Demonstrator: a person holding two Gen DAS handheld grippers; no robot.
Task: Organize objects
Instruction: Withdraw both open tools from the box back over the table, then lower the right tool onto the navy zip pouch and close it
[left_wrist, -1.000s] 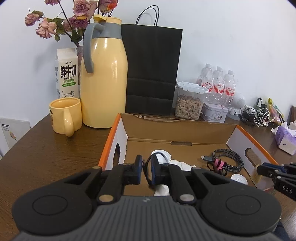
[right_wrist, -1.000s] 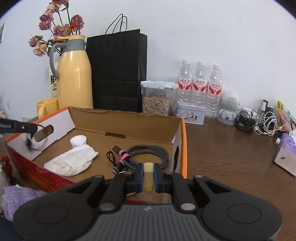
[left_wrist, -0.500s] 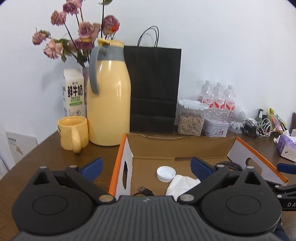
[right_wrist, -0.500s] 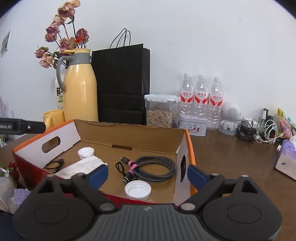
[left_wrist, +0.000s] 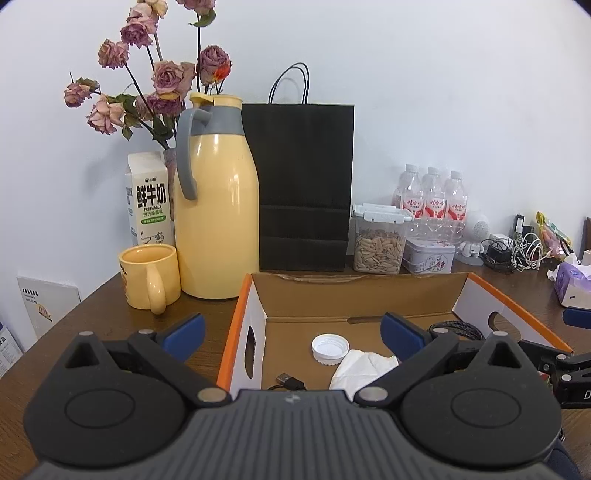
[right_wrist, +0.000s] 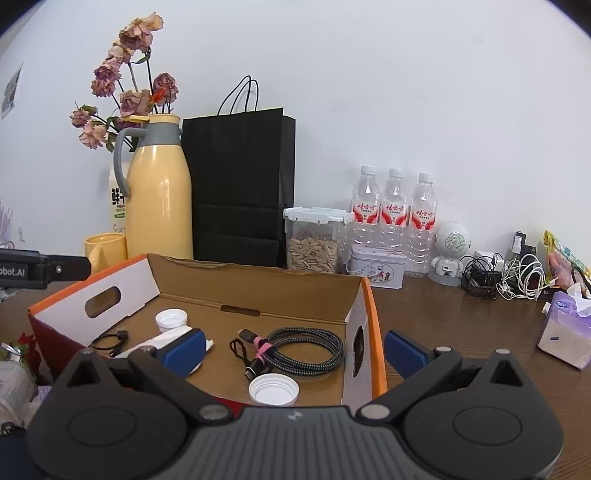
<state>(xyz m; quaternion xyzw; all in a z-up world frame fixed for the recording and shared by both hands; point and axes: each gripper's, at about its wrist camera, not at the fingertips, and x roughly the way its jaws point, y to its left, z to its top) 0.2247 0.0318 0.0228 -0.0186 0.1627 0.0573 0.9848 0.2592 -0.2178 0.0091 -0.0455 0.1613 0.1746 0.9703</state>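
Observation:
An open cardboard box with orange edges (left_wrist: 242, 325) (right_wrist: 371, 321) sits on the brown table. Inside lie a white cap (left_wrist: 330, 349) (right_wrist: 170, 319), a crumpled white tissue (left_wrist: 364, 369), a thin black USB cable (left_wrist: 286, 380) (right_wrist: 110, 338), a coiled braided cable with a pink tie (right_wrist: 303, 350) and a second white cap (right_wrist: 273, 391). My left gripper (left_wrist: 291, 332) is open and empty, raised at the box's near left side. My right gripper (right_wrist: 293, 347) is open and empty above the box's near right part.
Behind the box stand a yellow mug (left_wrist: 149, 275), a yellow thermos jug (left_wrist: 214, 206), a milk carton (left_wrist: 149, 199), a black paper bag (left_wrist: 304, 184), a seed jar (left_wrist: 378, 243), a tin (left_wrist: 428, 254) and water bottles (right_wrist: 393, 214). A tissue pack (right_wrist: 563, 330) and tangled cables (right_wrist: 506, 277) lie at right.
Both grippers opened and lifted back. The left one let go of the thin black cable and the right one let go of the white cap; both things now lie in the box.

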